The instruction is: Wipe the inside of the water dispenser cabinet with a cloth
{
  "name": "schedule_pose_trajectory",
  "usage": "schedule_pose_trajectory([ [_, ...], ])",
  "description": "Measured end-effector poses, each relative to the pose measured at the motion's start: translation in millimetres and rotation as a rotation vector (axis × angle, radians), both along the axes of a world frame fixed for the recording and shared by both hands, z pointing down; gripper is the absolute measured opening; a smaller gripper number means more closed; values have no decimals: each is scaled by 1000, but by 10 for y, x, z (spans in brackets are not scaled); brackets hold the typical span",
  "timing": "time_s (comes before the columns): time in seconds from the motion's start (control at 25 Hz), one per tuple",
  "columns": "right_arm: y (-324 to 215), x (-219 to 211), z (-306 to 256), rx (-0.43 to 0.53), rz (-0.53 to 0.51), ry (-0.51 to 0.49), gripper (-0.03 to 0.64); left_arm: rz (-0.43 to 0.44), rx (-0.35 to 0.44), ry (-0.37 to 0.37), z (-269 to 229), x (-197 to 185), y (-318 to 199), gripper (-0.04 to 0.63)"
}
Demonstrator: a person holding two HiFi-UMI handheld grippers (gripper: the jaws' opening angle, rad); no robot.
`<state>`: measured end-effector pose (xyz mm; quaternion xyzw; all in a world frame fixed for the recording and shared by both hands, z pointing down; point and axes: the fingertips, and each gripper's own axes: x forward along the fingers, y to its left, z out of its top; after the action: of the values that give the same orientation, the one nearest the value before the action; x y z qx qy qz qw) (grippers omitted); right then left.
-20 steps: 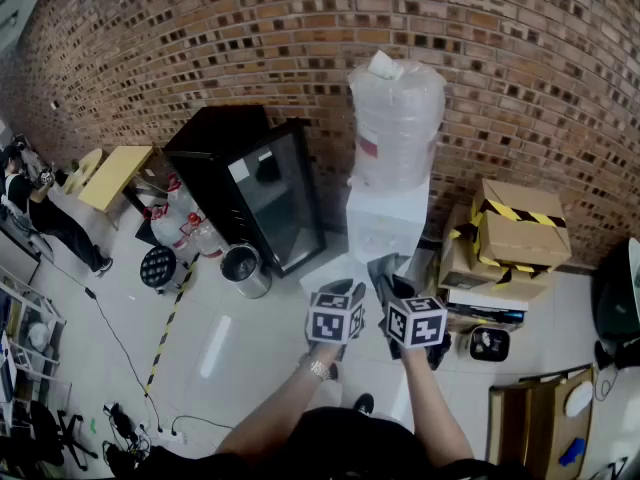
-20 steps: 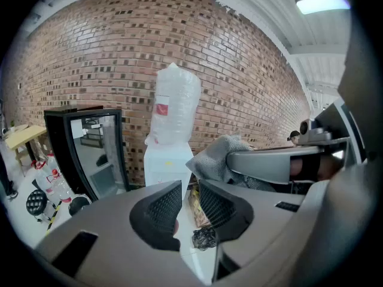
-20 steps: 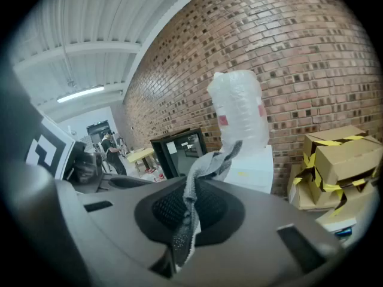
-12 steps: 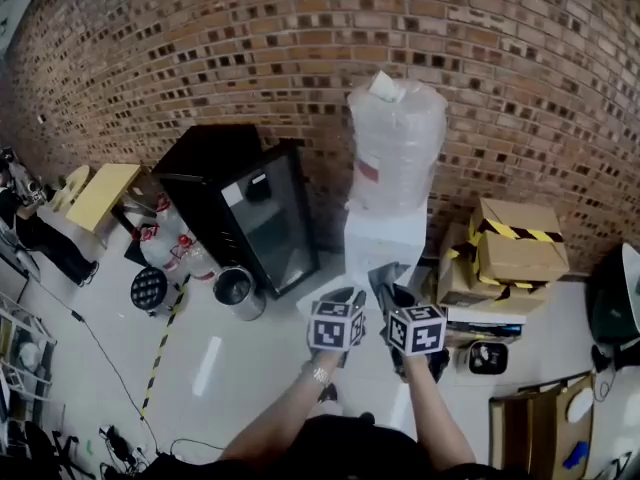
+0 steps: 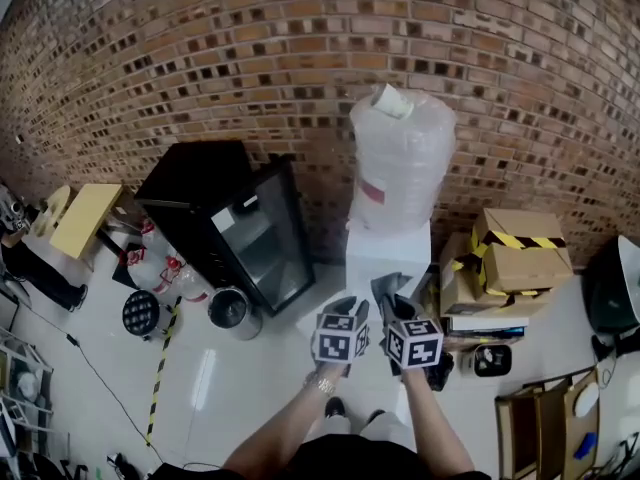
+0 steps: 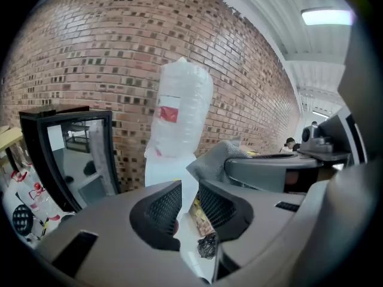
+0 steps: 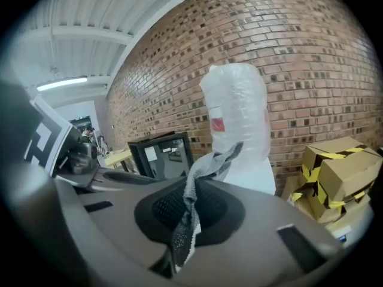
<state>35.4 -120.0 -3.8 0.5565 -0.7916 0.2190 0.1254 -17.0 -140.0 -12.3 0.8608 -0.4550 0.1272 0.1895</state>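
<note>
**Closing in on the dispenser, cloth in hand**

The cloth (image 7: 192, 211) is hanging pinched in the right gripper (image 7: 190, 215), whose jaws are clamping on it. A grey fold is sticking up past the tips, and the head view shows it (image 5: 384, 288) just in front of the water dispenser (image 5: 388, 246).

Over the last moment the person has been stepping nearer. The white dispenser body, under its wrapped bottle (image 5: 400, 148), is now lying closer to both grippers than it did a moment ago, and the head camera is swinging to centre it.

The left gripper (image 6: 189, 203) is riding beside the right one. Its jaws are standing slightly apart with nothing between them, only floor showing through the gap.

No wiping is happening yet, and the cloth is not touching the cabinet. A white panel is jutting out at the dispenser's foot; it may be the cabinet door, but I cannot tell.

I judge the free left gripper is likely being kept for the door. The black glass-door cooler (image 5: 245, 230) is standing to the left and the cardboard boxes (image 5: 515, 253) to the right, against the brick wall (image 5: 200, 68).
</note>
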Motion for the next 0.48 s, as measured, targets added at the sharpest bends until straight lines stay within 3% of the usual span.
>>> schedule_pose_trajectory([
  [0.24,-349,462,505,-9,2,-3,12,-16,-22,-29,383,70,-192,92],
  [0.48,-634,756,1410,-64,-13,6,12,-68,-81,-2,1169,212,-475,92],
])
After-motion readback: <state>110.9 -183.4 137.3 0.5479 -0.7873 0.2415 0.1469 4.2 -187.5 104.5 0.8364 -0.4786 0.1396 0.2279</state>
